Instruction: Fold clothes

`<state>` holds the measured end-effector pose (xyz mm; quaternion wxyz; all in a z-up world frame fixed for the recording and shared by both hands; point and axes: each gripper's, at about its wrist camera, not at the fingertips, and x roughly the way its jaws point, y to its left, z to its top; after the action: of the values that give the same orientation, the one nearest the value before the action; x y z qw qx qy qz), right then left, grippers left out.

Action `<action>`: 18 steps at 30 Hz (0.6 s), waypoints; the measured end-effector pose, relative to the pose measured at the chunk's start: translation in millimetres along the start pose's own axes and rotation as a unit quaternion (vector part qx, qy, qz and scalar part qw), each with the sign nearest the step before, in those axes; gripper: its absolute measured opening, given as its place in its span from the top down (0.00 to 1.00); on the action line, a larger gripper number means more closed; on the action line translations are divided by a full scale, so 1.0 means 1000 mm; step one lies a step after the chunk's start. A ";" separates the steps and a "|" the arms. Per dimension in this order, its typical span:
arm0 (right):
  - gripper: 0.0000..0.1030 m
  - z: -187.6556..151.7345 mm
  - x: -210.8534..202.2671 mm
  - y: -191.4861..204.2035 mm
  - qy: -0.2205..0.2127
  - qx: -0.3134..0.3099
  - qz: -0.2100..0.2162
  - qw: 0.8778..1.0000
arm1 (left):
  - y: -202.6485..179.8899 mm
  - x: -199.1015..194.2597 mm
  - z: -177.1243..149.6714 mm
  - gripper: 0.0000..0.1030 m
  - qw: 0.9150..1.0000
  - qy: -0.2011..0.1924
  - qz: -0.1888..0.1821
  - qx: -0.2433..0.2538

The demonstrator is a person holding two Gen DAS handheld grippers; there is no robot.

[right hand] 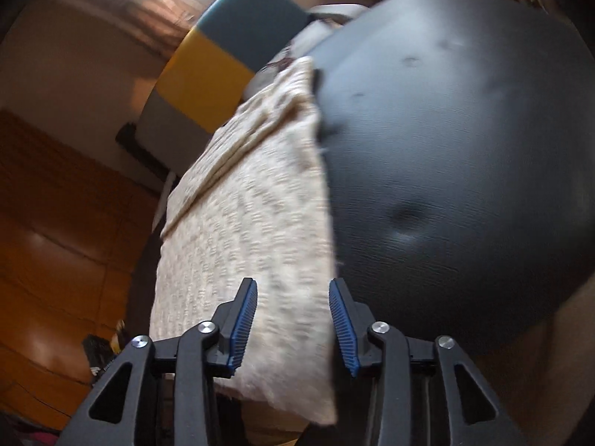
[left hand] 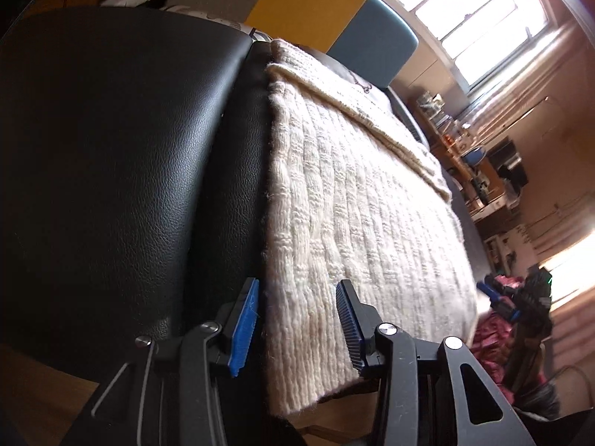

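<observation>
A cream knitted garment lies spread on a black leather seat, with one part folded over along its far side. My left gripper is open, its blue-padded jaws on either side of the garment's near corner edge. The garment also shows in the right wrist view, on the black leather surface. My right gripper is open around the garment's other near corner. The right gripper shows small at the far end in the left wrist view. The right view is motion-blurred.
A yellow, teal and grey cushion stands behind the seat, and it also shows in the right wrist view. A bright window, cluttered shelves and pink cloth are at the right. An orange-brown wooden wall is at the left.
</observation>
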<state>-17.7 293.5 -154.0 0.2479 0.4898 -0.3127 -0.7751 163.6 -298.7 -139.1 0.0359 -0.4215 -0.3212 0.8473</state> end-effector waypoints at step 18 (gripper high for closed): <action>0.59 0.001 0.054 0.014 0.093 -0.015 0.092 0.991 | -0.017 0.013 0.015 0.09 0.999 0.023 -0.023 -0.019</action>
<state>-39.3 247.2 -176.6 0.3536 0.5255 -0.3198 -0.7046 140.8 -288.3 -131.4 0.0545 -0.4341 -0.3458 0.8300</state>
